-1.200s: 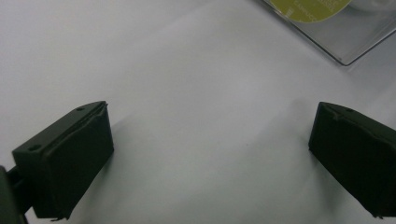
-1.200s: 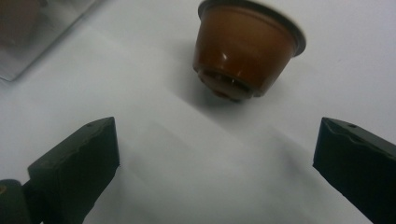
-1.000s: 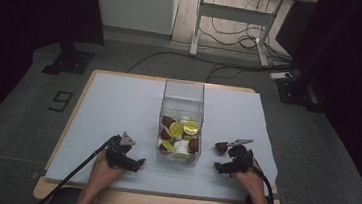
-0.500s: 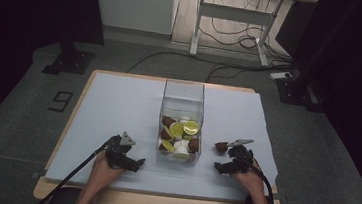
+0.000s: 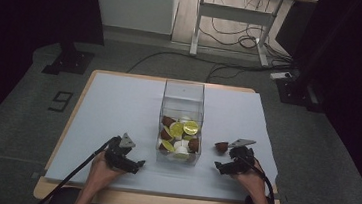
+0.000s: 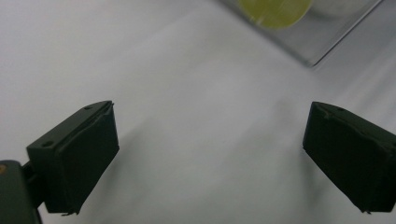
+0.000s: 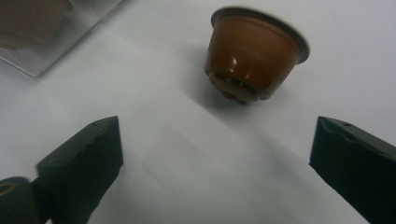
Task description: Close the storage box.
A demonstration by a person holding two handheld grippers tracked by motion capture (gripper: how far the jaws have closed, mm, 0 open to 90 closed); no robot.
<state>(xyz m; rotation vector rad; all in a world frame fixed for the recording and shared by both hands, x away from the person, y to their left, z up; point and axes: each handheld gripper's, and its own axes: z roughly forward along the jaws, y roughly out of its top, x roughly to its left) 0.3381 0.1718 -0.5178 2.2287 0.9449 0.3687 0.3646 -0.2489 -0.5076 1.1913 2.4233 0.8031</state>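
A clear plastic box (image 5: 184, 90) stands mid-table and holds several coffee capsules, yellow, white and brown (image 5: 181, 129). One brown capsule (image 5: 221, 146) (image 7: 254, 52) lies tipped on the white sheet to the right of the box. My right gripper (image 5: 220, 166) (image 7: 219, 172) rests just in front of that capsule, jaws wide open, nothing between them. To the left of the box my left gripper (image 5: 137, 165) (image 6: 210, 168) lies on the sheet, open and empty, with the box corner (image 6: 308, 46) ahead of it.
A white sheet (image 5: 118, 106) covers the wooden table (image 5: 60, 135). Dark floor surrounds it, with cables (image 5: 232, 67) and a desk frame (image 5: 228, 11) beyond the far edge. A black stand foot (image 5: 67, 63) sits at the far left.
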